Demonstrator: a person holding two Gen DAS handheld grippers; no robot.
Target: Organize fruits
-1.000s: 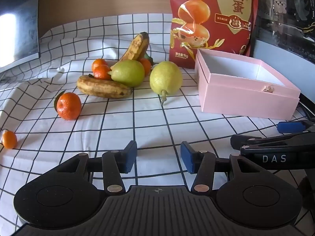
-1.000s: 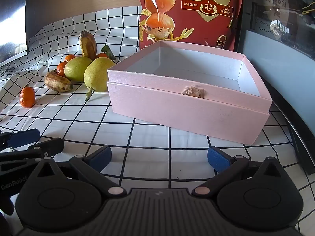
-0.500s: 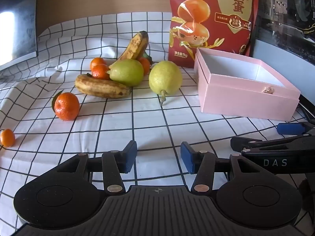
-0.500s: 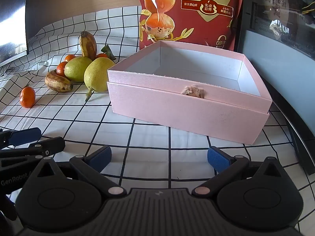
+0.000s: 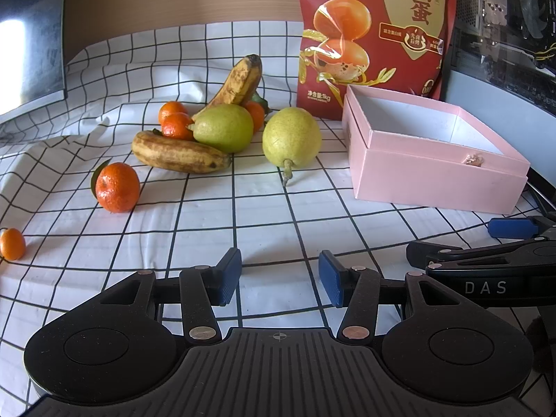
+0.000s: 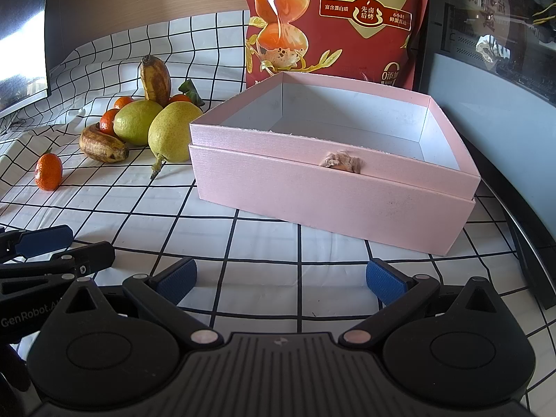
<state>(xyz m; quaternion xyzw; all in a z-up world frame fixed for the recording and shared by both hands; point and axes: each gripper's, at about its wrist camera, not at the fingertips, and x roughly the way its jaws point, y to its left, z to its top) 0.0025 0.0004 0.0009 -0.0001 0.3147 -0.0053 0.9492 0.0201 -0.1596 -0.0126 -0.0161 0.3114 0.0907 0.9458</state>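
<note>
On the checked cloth lies a heap of fruit: two green pears (image 5: 291,137) (image 5: 224,128), two spotted bananas (image 5: 179,152) (image 5: 239,80) and several small oranges (image 5: 117,187). A tiny orange fruit (image 5: 12,244) sits apart at the far left. To the right stands an open pink box (image 6: 333,187), nothing in it that I can see. My left gripper (image 5: 279,274) hovers open over bare cloth, well short of the fruit. My right gripper (image 6: 281,278) stands wide open in front of the box's near wall, holding nothing. Each gripper shows at the edge of the other's view.
A tall red snack bag (image 5: 375,34) stands behind the box. A dark monitor (image 5: 31,34) is at the left, a dark computer case (image 6: 493,34) at the right. A wooden wall backs the cloth (image 5: 243,222).
</note>
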